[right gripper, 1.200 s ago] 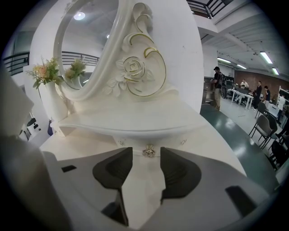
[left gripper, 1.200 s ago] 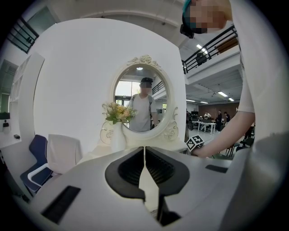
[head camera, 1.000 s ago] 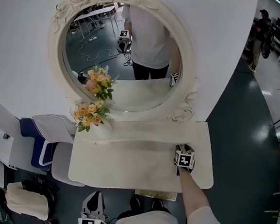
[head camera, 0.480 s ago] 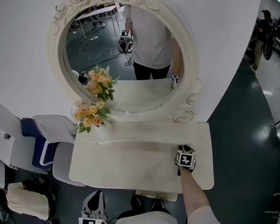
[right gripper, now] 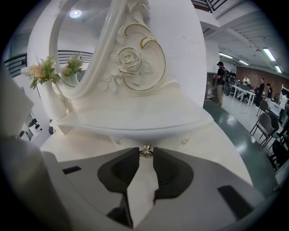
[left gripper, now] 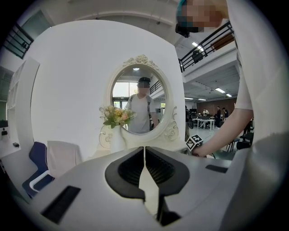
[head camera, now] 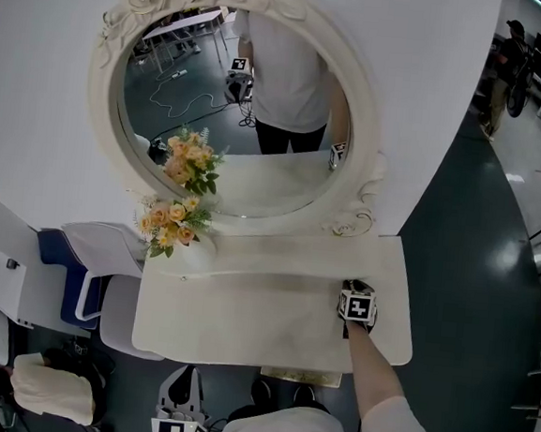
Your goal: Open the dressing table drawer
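The cream dressing table point(head camera: 242, 325) carries a shallow drawer point(right gripper: 135, 134) under the curved shelf below its oval mirror point(head camera: 232, 113). A small metal drawer knob point(right gripper: 145, 150) sits at the drawer's front. My right gripper point(right gripper: 145, 154) points down at it; its jaws have just been closing and the tips now pinch the knob from both sides. From above, that gripper point(head camera: 358, 290) rests on the right part of the tabletop, with its marker cube point(head camera: 357, 308) behind it. My left gripper point(left gripper: 144, 151) hangs low in front of the table point(head camera: 181, 414), jaws together, holding nothing.
A white vase with orange flowers point(head camera: 171, 222) stands at the table's back left. A white and blue chair point(head camera: 88, 256) is at the left of the table. Dark floor point(head camera: 472, 275) lies to the right, with people and desks far off.
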Action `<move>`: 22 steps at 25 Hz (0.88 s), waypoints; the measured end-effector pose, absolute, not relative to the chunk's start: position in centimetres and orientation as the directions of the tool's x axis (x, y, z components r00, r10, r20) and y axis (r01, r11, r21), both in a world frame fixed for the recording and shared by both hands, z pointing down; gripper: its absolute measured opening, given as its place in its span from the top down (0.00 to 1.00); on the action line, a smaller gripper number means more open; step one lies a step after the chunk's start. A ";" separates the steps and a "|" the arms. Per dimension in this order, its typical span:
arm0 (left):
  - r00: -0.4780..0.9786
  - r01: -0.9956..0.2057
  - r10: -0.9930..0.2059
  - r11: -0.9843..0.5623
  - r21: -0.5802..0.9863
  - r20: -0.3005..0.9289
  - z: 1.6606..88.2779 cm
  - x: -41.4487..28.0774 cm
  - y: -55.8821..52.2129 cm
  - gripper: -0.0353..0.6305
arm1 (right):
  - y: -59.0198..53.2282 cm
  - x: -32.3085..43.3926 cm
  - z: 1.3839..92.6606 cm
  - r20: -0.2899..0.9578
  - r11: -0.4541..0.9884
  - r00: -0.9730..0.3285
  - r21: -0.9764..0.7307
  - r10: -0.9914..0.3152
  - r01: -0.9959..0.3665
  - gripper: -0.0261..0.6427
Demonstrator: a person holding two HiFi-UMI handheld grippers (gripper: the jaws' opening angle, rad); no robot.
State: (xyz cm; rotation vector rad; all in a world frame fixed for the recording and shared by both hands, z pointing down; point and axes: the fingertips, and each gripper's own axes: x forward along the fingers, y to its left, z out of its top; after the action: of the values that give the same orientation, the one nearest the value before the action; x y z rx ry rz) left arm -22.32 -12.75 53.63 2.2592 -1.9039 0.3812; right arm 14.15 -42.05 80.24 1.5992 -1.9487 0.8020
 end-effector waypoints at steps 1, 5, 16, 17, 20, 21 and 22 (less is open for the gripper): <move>0.155 -0.984 -0.942 -0.175 -0.043 0.296 53.6 -22.3 -12.8 0.91 | -42.1 14.1 80.3 0.694 0.144 -0.194 -0.131 -0.693 -0.981 0.81; 0.156 -0.983 -0.945 -0.178 -0.050 0.288 53.5 -22.3 -12.7 0.91 | -42.0 14.1 80.2 0.695 0.126 -0.185 -0.136 -0.695 -0.983 0.81; 0.171 -0.980 -0.943 -0.194 -0.052 0.286 53.3 -21.9 -12.8 0.91 | -40.1 14.1 80.3 0.697 0.103 -0.173 -0.141 -0.696 -0.985 0.81; 0.173 -0.979 -0.943 -0.197 -0.059 0.284 53.2 -21.8 -12.8 0.91 | -40.0 14.1 80.5 0.696 0.104 -0.177 -0.147 -0.696 -0.984 0.81; 0.179 -0.977 -0.943 -0.205 -0.064 0.279 53.2 -21.6 -12.8 0.91 | -39.7 14.0 80.7 0.694 0.104 -0.189 -0.162 -0.695 -0.981 0.81; 0.180 -0.977 -0.943 -0.206 -0.063 0.280 53.2 -21.6 -12.7 0.91 | -39.5 14.0 80.7 0.693 0.102 -0.190 -0.166 -0.695 -0.981 0.81; 0.182 -0.976 -0.942 -0.207 -0.063 0.282 53.3 -21.6 -12.7 0.91 | -39.5 13.9 80.7 0.692 0.099 -0.190 -0.169 -0.696 -0.981 0.81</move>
State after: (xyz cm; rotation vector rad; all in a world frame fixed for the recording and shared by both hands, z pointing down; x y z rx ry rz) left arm -21.58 -12.66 53.29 2.3105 -1.8894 0.3938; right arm 13.92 -39.48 80.68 1.6366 -1.9433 0.8591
